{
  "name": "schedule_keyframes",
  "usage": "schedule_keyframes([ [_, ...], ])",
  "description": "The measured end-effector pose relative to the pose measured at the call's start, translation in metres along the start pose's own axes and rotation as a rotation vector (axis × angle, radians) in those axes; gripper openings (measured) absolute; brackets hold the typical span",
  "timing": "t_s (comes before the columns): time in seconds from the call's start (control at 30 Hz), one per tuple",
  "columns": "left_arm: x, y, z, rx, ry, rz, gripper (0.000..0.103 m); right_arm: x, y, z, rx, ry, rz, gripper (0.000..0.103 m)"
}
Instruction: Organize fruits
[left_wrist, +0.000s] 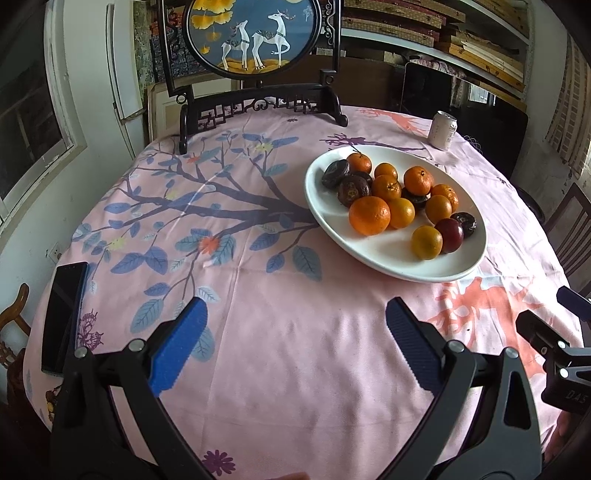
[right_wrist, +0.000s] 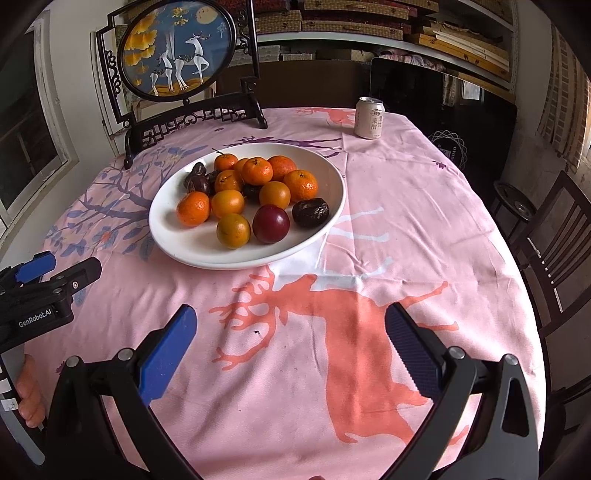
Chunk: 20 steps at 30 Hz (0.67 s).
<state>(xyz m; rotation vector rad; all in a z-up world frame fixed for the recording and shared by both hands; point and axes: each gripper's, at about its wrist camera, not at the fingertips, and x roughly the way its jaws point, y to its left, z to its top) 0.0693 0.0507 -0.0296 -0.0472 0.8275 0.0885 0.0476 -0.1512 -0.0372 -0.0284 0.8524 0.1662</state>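
Observation:
A white oval plate (left_wrist: 332, 218) (right_wrist: 177, 240) sits on the pink tablecloth. It holds several oranges (left_wrist: 369, 215) (right_wrist: 233, 230), several dark wrinkled fruits (left_wrist: 353, 190) (right_wrist: 310, 212) and one smooth red-purple fruit (left_wrist: 449, 235) (right_wrist: 271, 223). My left gripper (left_wrist: 295, 317) is open and empty, low over the cloth, near and left of the plate. My right gripper (right_wrist: 291, 325) is open and empty over the cloth, short of the plate's near rim. Each gripper shows at the edge of the other's view, the right one (left_wrist: 546, 332) and the left one (right_wrist: 55, 273).
A drink can (left_wrist: 442, 130) (right_wrist: 369, 117) stands at the far right of the table. A framed deer screen on a dark stand (left_wrist: 255, 55) (right_wrist: 177, 66) stands at the back. A black phone (left_wrist: 64, 317) lies at the left edge. A dark chair (right_wrist: 554, 236) is on the right.

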Motion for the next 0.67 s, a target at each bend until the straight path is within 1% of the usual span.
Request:
schedule_keyframes([
  [0.33, -0.0026, -0.0009, -0.0003, 0.009, -0.014, 0.007, 0.099, -0.0001, -0.0001, -0.0006, 0.001, 0.004, -0.001, 0.102],
  [0.43, -0.0026, -0.0012, -0.0002, 0.011, -0.005, -0.004, 0.099, -0.0004, 0.0003, -0.0006, 0.002, 0.004, 0.0, 0.102],
  [0.67, -0.0034, -0.0038, 0.0, 0.018, -0.01, 0.001, 0.099, -0.0006, 0.0003, -0.0006, 0.003, 0.006, 0.002, 0.102],
])
